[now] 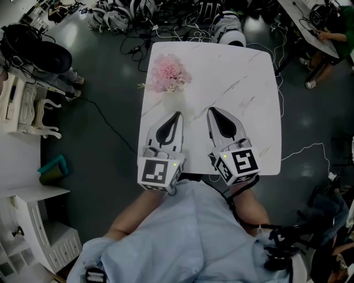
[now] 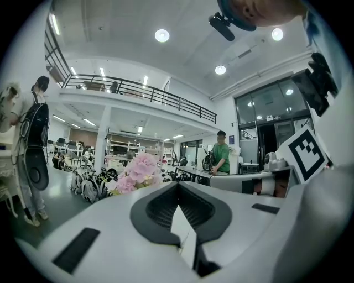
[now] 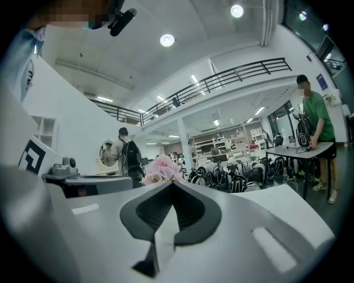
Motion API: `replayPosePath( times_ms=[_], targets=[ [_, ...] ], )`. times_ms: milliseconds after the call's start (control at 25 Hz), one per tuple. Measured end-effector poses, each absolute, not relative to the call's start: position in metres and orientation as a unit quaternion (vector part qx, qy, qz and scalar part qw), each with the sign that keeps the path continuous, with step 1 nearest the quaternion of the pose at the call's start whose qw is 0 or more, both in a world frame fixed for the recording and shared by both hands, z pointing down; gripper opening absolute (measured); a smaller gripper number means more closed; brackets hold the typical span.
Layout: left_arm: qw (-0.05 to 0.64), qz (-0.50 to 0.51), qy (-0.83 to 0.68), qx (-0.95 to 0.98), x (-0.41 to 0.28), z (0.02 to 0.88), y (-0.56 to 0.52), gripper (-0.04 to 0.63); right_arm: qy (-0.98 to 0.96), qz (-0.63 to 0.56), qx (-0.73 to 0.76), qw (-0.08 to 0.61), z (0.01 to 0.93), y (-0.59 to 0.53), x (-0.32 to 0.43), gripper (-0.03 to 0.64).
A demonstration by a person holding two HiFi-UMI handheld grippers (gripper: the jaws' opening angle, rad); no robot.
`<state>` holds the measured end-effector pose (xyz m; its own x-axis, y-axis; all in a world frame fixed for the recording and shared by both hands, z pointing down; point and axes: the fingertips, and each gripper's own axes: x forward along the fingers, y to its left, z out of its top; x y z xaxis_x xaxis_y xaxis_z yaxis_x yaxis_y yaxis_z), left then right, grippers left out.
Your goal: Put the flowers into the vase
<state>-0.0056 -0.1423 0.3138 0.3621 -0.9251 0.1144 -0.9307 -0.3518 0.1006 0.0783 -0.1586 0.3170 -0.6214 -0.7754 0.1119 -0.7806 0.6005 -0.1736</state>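
Observation:
A bunch of pink flowers point(image 1: 168, 74) stands at the far left part of the white marble table point(image 1: 243, 77); the vase under it is hard to make out from above. The blooms also show beyond the jaws in the left gripper view as flowers point(image 2: 138, 168), and in the right gripper view as flowers point(image 3: 161, 168). My left gripper point(image 1: 177, 114) and right gripper point(image 1: 212, 110) lie side by side over the table's near half, well short of the flowers and pointing at them. Both are shut, tips meeting, with nothing between them: left gripper point(image 2: 178, 185), right gripper point(image 3: 172, 184).
Bags and cables point(image 1: 127, 16) crowd the floor beyond the table. White furniture point(image 1: 22, 105) stands at the left. A person in green point(image 2: 221, 152) is at another table, and a person with a backpack point(image 3: 130, 157) stands further off.

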Motion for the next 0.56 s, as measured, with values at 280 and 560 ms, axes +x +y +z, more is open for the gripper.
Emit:
replayPosePath(
  times_ms=[280,560],
  targets=[
    [0.072,0.019,-0.565,0.822,-0.0077,0.3153,-0.1434,0.005,-0.895,0.106,0.433,0.015,0.3188,-0.1623,0.0759,0.000],
    [0.071,0.016,-0.566,0.821,-0.0106,0.3153,-0.1467,0.005,-0.901,0.102,0.421,0.014,0.3202,-0.1669,0.0688,0.000]
  ],
)
